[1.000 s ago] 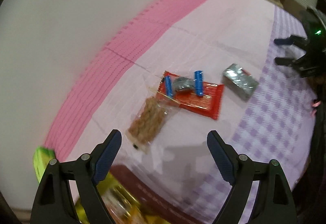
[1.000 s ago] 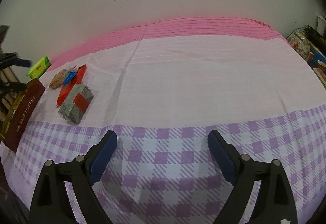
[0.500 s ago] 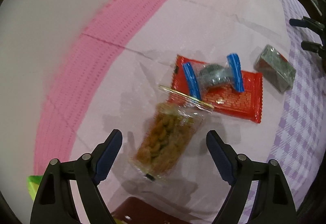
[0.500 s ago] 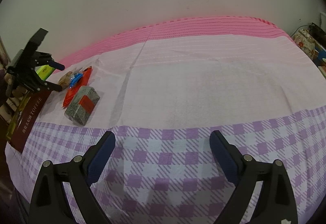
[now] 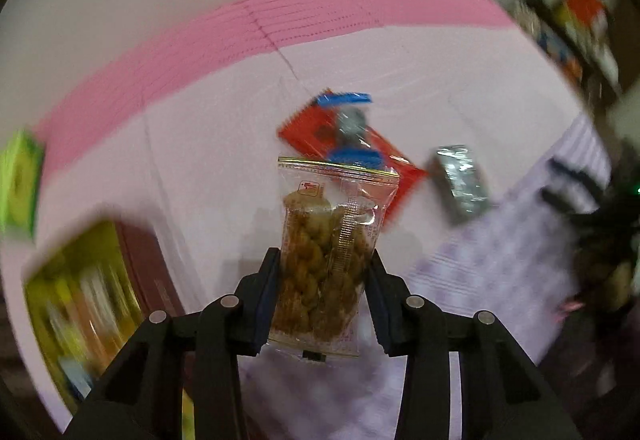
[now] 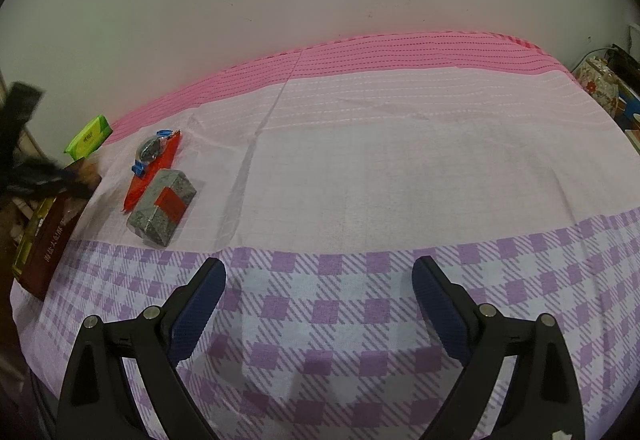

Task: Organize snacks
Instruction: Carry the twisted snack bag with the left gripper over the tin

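My left gripper [image 5: 322, 272] is shut on a clear bag of brown twisted snacks [image 5: 328, 240] and holds it up above the cloth. Beyond it lie a red packet [image 5: 320, 127] with a blue-ended candy [image 5: 348, 119] on top, and a silver-grey wrapped block [image 5: 460, 179]. In the right wrist view the red packet [image 6: 140, 187], the candy [image 6: 150, 149] and the grey block [image 6: 162, 205] lie at the left. My right gripper [image 6: 318, 300] is open and empty over the purple check cloth. The left gripper shows blurred at the left edge [image 6: 48, 179].
A dark red box [image 6: 48, 252] with yellow inside [image 5: 76, 300] sits at the table's left edge. A green packet [image 6: 88, 135] lies by the pink stripe near the wall. Clutter stands past the table's right end [image 6: 600, 83].
My left gripper closed on the snack bag and lifted it off the cloth, swinging toward the box. The right gripper stayed open and barely moved.
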A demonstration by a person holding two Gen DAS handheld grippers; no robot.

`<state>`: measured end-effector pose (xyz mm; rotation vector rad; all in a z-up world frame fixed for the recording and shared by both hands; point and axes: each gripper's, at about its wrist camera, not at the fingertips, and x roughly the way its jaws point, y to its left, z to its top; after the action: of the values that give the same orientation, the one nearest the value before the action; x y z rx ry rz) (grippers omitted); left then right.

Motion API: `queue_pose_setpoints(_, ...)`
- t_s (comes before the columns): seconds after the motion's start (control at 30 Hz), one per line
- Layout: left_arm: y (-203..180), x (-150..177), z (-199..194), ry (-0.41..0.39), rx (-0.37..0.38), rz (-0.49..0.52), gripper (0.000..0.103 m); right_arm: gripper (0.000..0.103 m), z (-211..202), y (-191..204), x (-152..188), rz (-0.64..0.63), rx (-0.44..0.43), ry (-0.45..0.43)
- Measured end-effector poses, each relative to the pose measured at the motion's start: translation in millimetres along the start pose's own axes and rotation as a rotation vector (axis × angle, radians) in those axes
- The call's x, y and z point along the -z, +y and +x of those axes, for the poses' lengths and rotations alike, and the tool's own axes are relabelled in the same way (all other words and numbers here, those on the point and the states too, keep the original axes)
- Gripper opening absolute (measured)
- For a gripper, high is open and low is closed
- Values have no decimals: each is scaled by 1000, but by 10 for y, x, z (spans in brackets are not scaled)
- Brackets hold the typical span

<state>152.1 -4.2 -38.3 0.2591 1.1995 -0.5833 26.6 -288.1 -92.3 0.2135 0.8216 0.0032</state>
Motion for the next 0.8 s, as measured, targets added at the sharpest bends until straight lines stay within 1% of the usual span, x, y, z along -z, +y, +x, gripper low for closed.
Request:
queue_pose_setpoints(0.03,-32,113,-79,-10,24,-45,42,93,1,5,1,0,0,0)
queue_pose_setpoints(0.07,-70,219,-152,-22,30,-73,42,93,0,3,0,0,0,0)
queue_pose_setpoints(0.13,-157,362,-270,-65,-18,-112,42,93,2,3,-1,1,-1,-1)
queue_pose_setpoints(0.2,-208,517,-381,-84,-24,-143,42,93,2,4,-1,0,0,0)
queue_pose_setpoints(0.3,-227,704,-471,-120,-80,-175,42,93,4,3,0,-3,3,2)
queue_pose_setpoints(0.43,-246,902,-542,-141,-118,-210,42,94,2,13,7,-7,8,4)
queue_pose_setpoints(0.6,-68,1057,-723,-183,-137,-272,42,94,16,15,7,-10,16,7)
queue_pose_setpoints(0.8,192,1188,-963,-251,-184,-327,42,95,43,45,18,-26,48,15)
